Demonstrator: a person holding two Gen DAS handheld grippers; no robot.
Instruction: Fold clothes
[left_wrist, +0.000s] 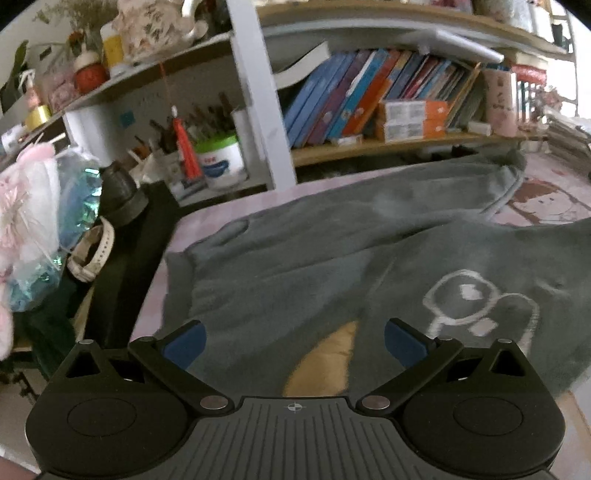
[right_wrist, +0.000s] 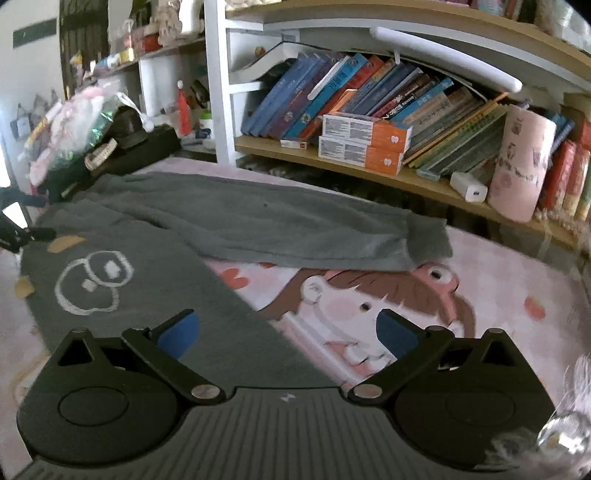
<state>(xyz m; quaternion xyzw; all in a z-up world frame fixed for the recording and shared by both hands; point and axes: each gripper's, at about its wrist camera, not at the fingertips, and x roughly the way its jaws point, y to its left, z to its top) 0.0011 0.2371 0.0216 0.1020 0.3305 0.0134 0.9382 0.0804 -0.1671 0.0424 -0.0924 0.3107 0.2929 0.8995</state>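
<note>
- Surface (right_wrist: 498, 280): covered by a pink mat printed with a cartoon girl's face. It stands against a bookshelf (right_wrist: 369, 166) in a cluttered room.
- Garment (right_wrist: 240, 218): one grey fleece piece lies flat on the surface. One long section ends in a cuff (right_wrist: 428, 240) on the side near the bookshelf. A white outline drawing (left_wrist: 476, 299) and an orange patch (left_wrist: 325, 365) mark the front.
- Left tool (left_wrist: 293, 345): blue pads spread apart, holding nothing. It hovers over the garment, above the orange patch.
- Right tool (right_wrist: 288, 334): pads spread apart, holding nothing. It sits over the garment's edge, one pad above grey cloth, the other above the mat.
- Shelf contents: one row of leaning books (right_wrist: 332, 88); two stacked orange-and-white boxes (right_wrist: 364, 142); one pink cylindrical container (right_wrist: 521, 162); one white charger block (right_wrist: 469, 186).
- Left side: one white tub with green lid (left_wrist: 221, 162), one red tassel (left_wrist: 186, 147), one white watch (left_wrist: 94, 254), one pink plush bundle (left_wrist: 22, 199).
</note>
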